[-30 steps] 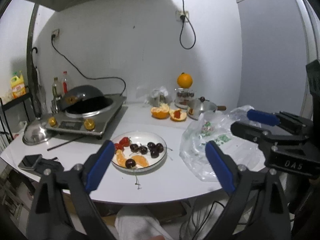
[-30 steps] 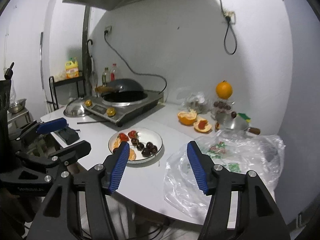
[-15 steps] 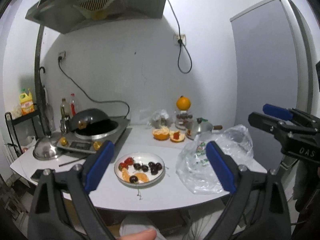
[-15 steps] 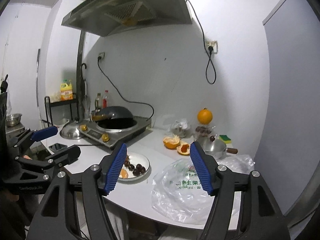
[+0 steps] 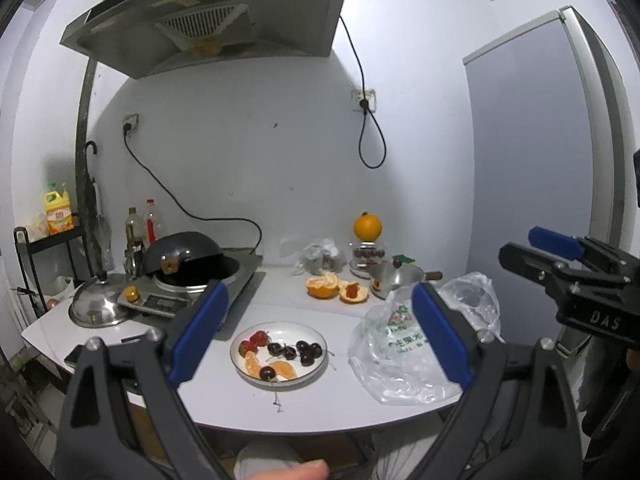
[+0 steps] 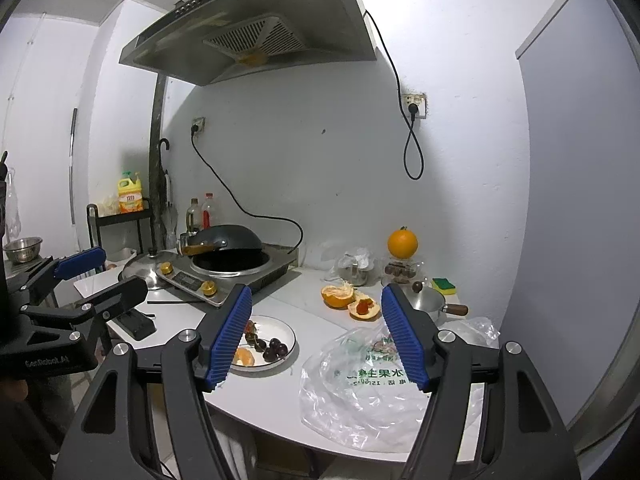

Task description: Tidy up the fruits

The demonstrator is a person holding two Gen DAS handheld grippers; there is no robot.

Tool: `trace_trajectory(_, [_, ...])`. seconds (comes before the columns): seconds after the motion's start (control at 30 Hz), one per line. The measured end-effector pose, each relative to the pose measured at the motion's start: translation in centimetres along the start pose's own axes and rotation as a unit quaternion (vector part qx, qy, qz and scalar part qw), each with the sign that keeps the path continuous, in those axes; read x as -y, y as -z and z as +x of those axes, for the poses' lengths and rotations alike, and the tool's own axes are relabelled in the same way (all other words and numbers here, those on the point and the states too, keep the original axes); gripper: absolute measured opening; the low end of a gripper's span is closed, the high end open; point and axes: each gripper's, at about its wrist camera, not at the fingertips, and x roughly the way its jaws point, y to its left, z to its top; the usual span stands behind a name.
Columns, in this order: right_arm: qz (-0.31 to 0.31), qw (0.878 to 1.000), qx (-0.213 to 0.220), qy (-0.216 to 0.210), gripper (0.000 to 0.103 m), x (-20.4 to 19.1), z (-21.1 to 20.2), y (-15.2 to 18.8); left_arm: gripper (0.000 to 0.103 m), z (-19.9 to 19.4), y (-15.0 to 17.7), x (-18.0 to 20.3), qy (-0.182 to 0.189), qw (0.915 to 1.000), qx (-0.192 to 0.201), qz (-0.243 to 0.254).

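Left wrist view, left to right: steel pot lid (image 5: 96, 312), induction cooker (image 5: 192, 292) with dark wok (image 5: 184, 254) tilted on it, white plate (image 5: 316, 372) holding strawberries (image 5: 253, 342), orange segments (image 5: 276, 368) and dark cherries (image 5: 306, 350), then peeled orange halves (image 5: 336, 290), a whole orange (image 5: 367, 227) atop a jar, a small steel saucepan (image 5: 396, 276) and a clear plastic bag (image 5: 404, 360). The left gripper (image 5: 320, 332) stands wide open, empty, above the near edge of the white countertop (image 5: 248, 404). Only this view shows a fingertip (image 5: 288, 472) at the bottom edge and the grey door's (image 5: 528, 184) full height. Right wrist view adds what the left lacks: a steel bowl (image 6: 22, 249) at far left, a black block (image 6: 134, 325) on the counter, and a green-yellow sponge (image 6: 444, 286) behind the saucepan. The right gripper (image 6: 316, 336) is open and empty; its jaws have just been opening. Each gripper appears in the other's view, at the frame edge. Versus one second ago: both cameras sit higher and farther back, so the range hood (image 5: 216, 20) now shows whole and the plate looks smaller; fruit arrangement unchanged.
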Motion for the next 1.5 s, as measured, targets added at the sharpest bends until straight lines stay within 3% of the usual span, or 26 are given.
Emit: trace_trajectory(1.5, [0.004, 1.000, -0.001, 0.000, 0.071, -0.24, 0.43, -0.03, 0.094, 0.01, 0.26, 0.35, -0.012, 0.9999, 0.000, -0.004])
